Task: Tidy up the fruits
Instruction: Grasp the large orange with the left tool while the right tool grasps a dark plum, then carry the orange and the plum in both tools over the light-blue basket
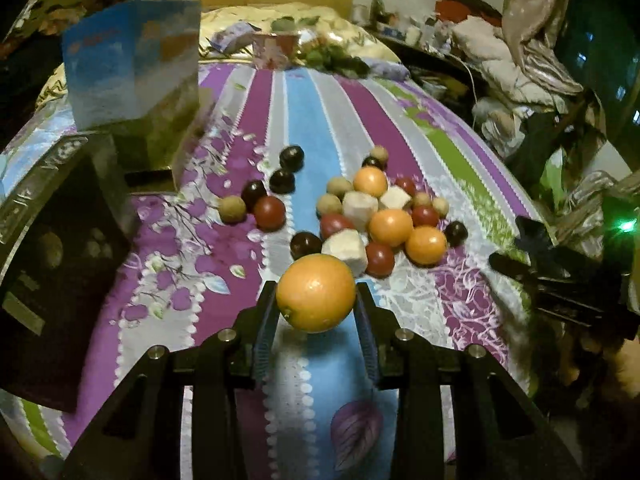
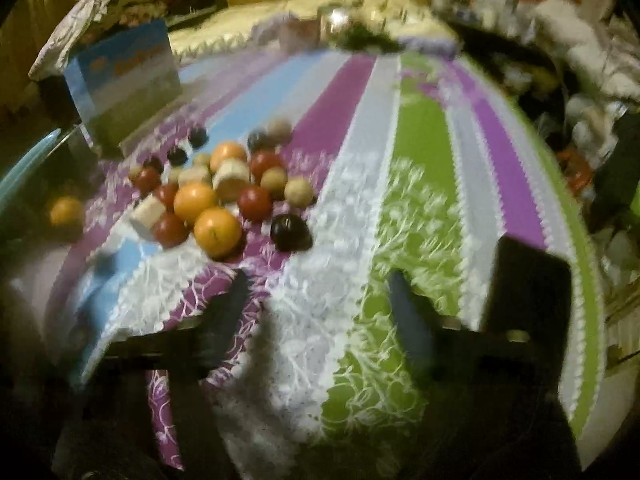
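My left gripper [image 1: 316, 300] clamped a round, glossy orange fruit [image 1: 315, 293], lifted above the striped purple-blue bedspread [image 1: 248, 120]. The mixed fruit pile [image 1: 376, 216] lay just ahead; a dark open box [image 1: 60, 248] sat left. My right gripper [image 2: 320, 296] gaped wide, empty, with bare bedspread ahead.

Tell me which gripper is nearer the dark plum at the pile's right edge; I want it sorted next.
Right. The right gripper is open and empty, just short of the dark plum. The left gripper holds an orange on the pile's other side.
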